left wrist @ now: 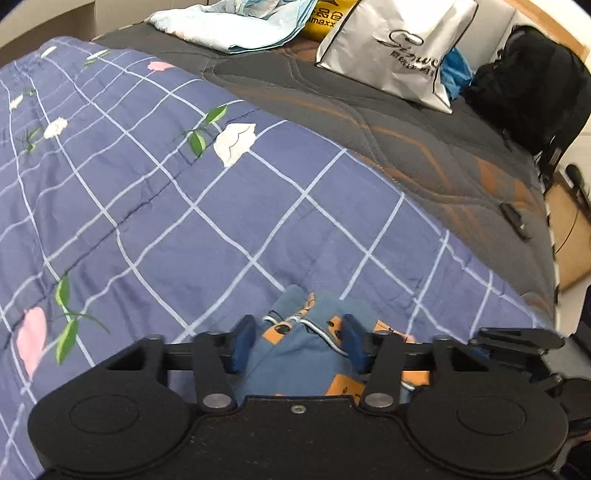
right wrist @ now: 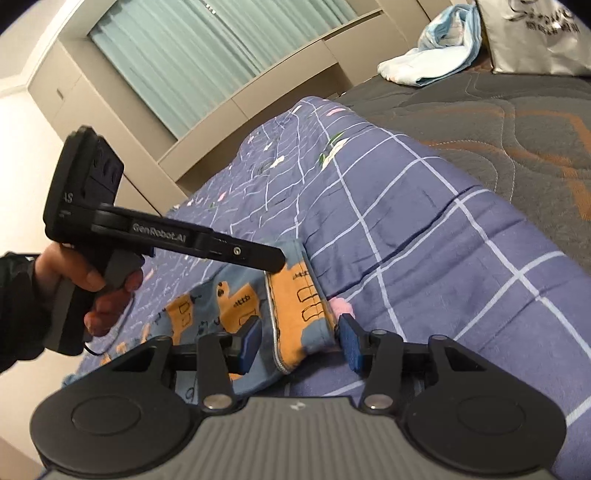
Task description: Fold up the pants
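Note:
The pants [left wrist: 295, 354] are blue with orange patches and a striped drawstring. They lie on the blue checked quilt [left wrist: 166, 206]. In the left wrist view my left gripper [left wrist: 297, 338] stands open with its blue pads either side of the waistband end. In the right wrist view my right gripper [right wrist: 299, 341] is open around a raised fold of the pants [right wrist: 299, 306], pads apart from the cloth. The left gripper's body [right wrist: 166, 236], held by a hand, reaches over the same pants from the left.
A dark grey bedspread [left wrist: 406, 147] covers the far bed. On it lie a light blue cloth [left wrist: 236, 26], a silver bag [left wrist: 399, 48] and a black backpack [left wrist: 532, 88]. The bed edge and a wooden floor [left wrist: 569, 236] are at right. Cabinets and curtains [right wrist: 184, 55] stand beyond.

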`<state>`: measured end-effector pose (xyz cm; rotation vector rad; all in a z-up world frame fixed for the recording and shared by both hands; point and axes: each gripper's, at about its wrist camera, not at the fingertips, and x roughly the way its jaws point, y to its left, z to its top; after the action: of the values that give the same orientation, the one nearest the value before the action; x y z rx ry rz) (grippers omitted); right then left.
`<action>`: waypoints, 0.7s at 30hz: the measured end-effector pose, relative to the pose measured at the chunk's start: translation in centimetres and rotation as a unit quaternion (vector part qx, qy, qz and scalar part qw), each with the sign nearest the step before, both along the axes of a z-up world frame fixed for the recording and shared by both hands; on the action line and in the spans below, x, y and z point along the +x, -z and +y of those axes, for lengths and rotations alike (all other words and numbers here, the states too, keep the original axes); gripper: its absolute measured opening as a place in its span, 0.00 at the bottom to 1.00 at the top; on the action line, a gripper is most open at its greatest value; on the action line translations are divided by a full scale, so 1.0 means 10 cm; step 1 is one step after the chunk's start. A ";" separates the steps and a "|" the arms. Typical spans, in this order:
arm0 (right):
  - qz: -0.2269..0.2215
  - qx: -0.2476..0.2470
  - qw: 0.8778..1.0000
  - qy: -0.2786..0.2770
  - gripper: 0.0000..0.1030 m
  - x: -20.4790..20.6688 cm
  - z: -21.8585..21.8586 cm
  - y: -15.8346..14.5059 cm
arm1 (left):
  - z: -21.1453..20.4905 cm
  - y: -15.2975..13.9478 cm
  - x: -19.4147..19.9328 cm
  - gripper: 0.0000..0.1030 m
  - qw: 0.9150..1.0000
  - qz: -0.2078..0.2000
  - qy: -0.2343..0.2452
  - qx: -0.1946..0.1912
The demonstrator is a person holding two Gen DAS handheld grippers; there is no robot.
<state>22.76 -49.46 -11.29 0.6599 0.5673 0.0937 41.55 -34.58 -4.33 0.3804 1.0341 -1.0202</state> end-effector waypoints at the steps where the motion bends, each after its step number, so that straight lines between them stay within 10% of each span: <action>1: 0.000 0.003 1.000 0.005 0.33 0.00 -0.01 0.02 | -0.01 0.01 -0.01 0.35 1.000 -0.007 -0.002 0.011; 11: -0.047 -0.047 0.997 0.033 0.13 -0.15 0.09 -0.14 | 0.01 -0.20 -0.31 0.08 0.996 -0.084 -0.003 -0.014; 21: 0.003 -0.065 0.997 0.040 0.23 -0.07 0.10 -0.09 | -0.25 -0.10 -0.38 0.23 0.993 -0.113 -0.004 0.026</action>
<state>22.02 -48.42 -10.44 0.5557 0.5475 -0.0201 37.75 -37.05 -3.32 0.5214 0.8575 -0.9217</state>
